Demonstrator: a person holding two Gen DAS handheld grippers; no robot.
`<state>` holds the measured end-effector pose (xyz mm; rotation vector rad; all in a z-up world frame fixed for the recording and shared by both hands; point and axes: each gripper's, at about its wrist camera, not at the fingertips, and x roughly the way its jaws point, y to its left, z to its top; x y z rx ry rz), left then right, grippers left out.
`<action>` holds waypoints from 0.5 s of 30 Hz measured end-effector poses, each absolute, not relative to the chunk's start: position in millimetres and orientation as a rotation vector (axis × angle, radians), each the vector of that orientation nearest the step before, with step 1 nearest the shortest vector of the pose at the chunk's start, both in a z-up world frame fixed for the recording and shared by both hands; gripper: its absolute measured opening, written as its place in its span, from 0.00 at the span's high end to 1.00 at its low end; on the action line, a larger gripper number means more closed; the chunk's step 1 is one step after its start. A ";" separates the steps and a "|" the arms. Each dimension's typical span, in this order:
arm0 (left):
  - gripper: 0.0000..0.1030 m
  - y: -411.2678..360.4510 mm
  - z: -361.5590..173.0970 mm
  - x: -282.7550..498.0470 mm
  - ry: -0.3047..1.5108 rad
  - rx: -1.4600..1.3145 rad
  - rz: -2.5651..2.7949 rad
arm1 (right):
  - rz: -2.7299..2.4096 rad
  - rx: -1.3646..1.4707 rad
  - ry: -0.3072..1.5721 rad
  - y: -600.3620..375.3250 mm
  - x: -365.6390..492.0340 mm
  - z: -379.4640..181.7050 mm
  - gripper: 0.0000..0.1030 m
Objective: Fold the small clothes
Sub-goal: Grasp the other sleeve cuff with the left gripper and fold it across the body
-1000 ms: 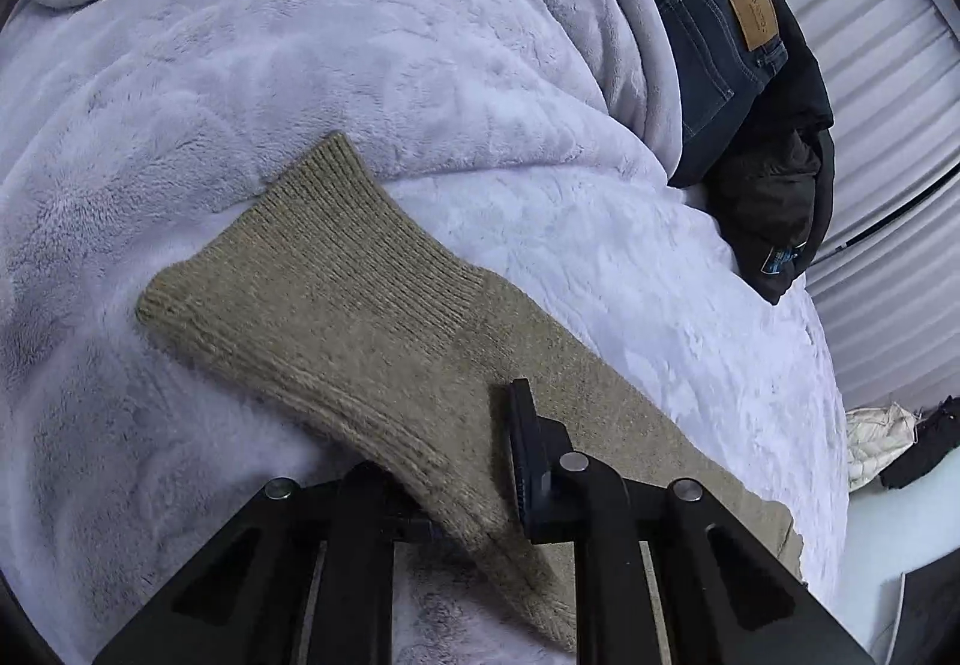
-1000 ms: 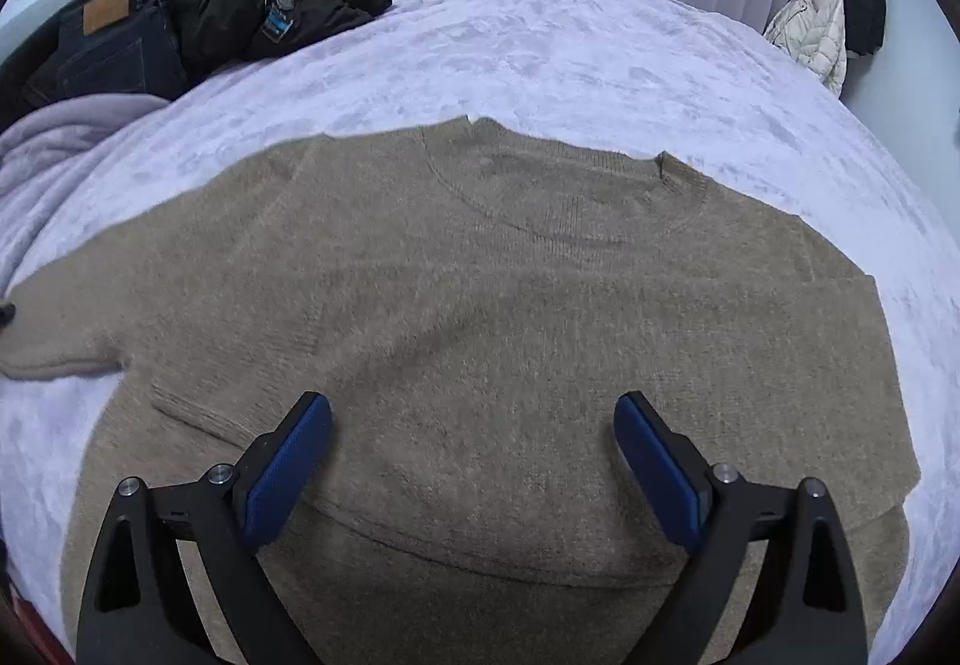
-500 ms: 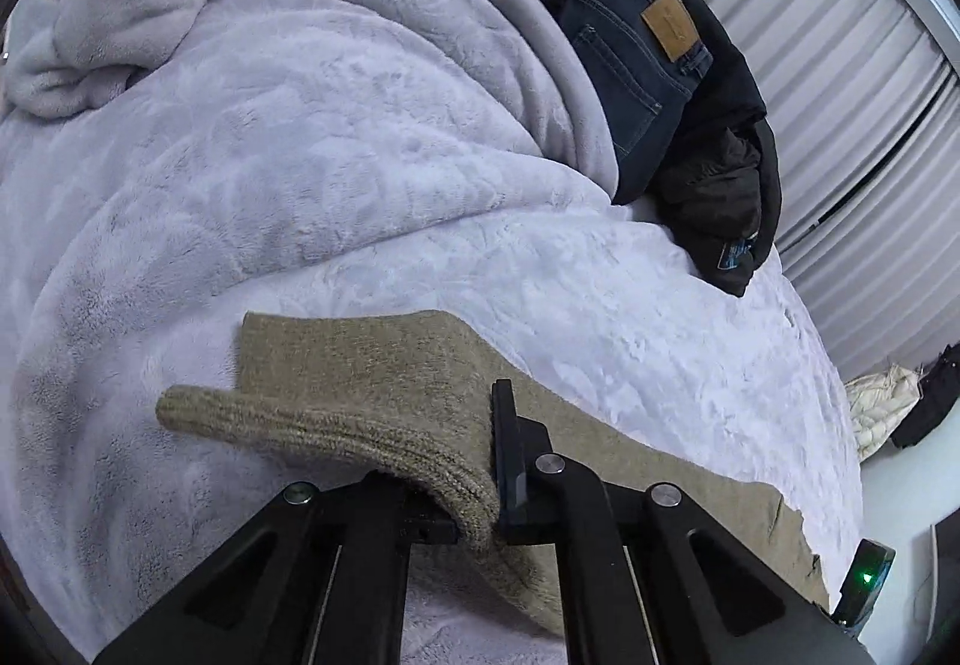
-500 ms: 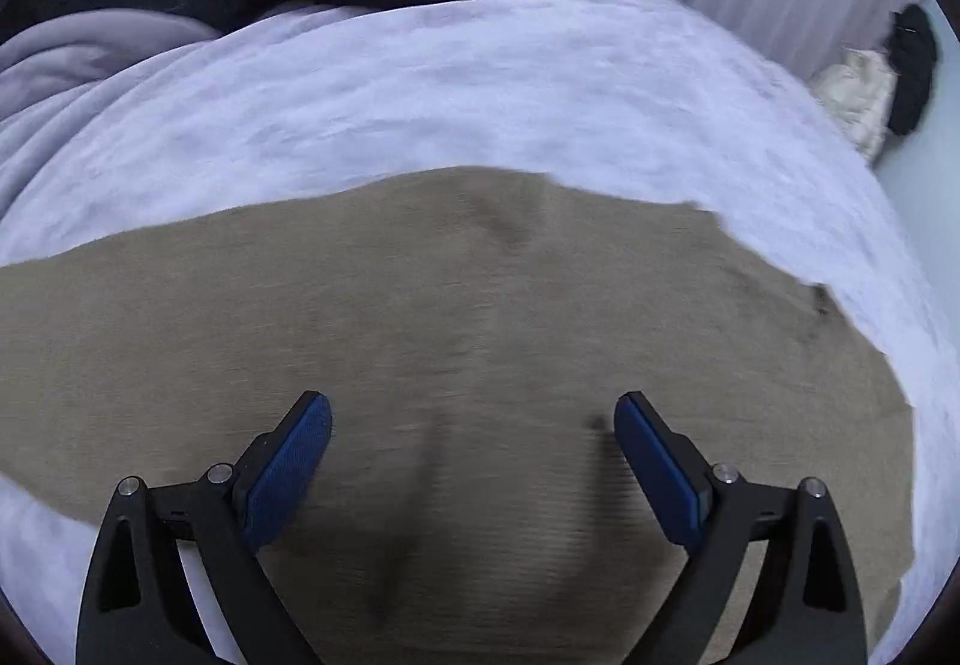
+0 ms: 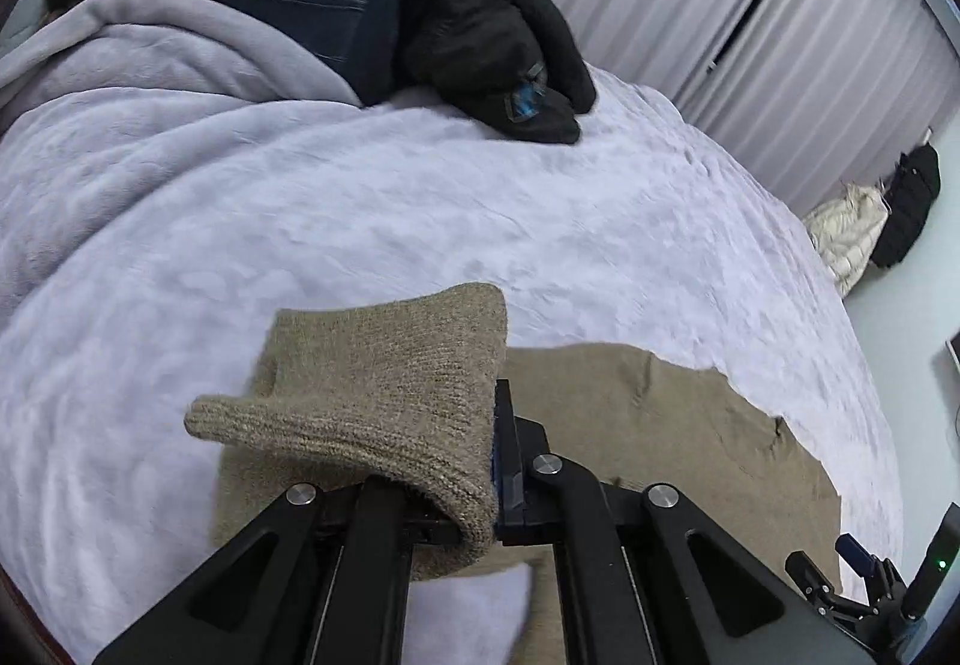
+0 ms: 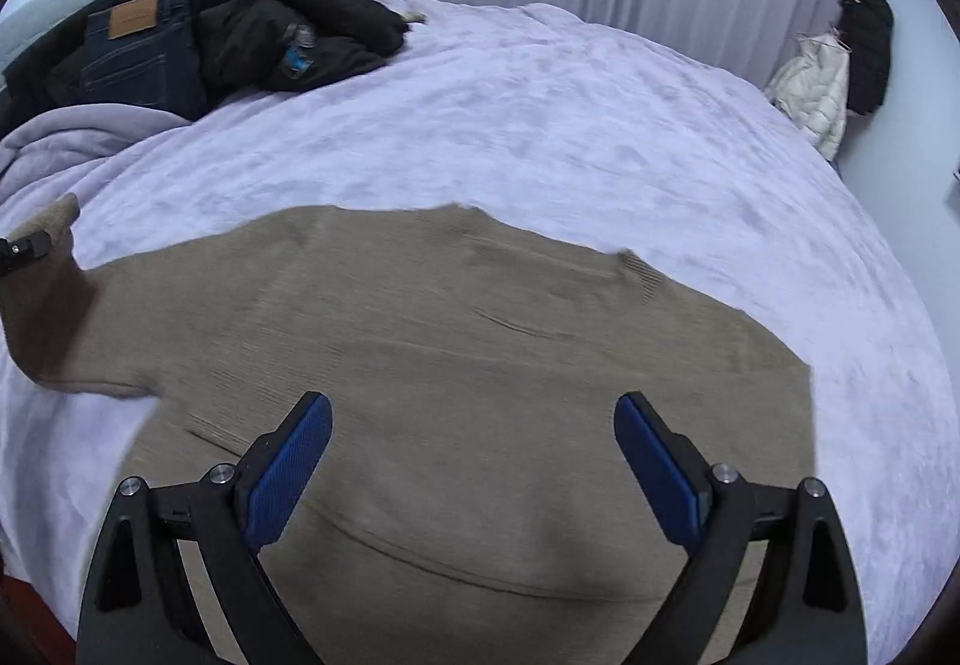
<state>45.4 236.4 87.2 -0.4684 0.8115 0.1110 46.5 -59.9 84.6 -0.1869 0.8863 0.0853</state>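
The left tongs point(image 5: 489, 461) angled downward, pinching the sleeve cuff point(image 5: 384, 407) of the tan sweater point(image 6: 468, 365), lifted off the bed point(image 6: 570, 125). The right tongs point(image 6: 474, 467) hovered spread above the sweater's body, which lay flat on the bed, gripping nothing.

Both wrist views look steeply down, close over the same sweater point(image 6: 480, 365) and bed point(image 5: 420, 197).

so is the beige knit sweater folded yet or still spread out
Mostly spread. The beige knit sweater lies flat on the lilac bedspread; only its sleeve is lifted, pinched in the left gripper. The right gripper hovers open.
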 end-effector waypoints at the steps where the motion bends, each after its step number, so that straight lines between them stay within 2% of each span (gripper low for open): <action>1: 0.95 218.9 88.3 50.6 0.825 -0.453 0.094 | 0.055 -0.174 0.906 -80.4 45.4 80.3 0.06; 8: 0.95 71.5 121.4 58.4 0.837 -0.342 -0.100 | -0.014 -0.062 0.941 -173.6 29.4 69.6 0.06; 15: 0.95 -68.1 103.4 61.1 0.934 -0.246 -0.242 | -0.071 0.003 0.912 -240.2 16.2 70.6 0.06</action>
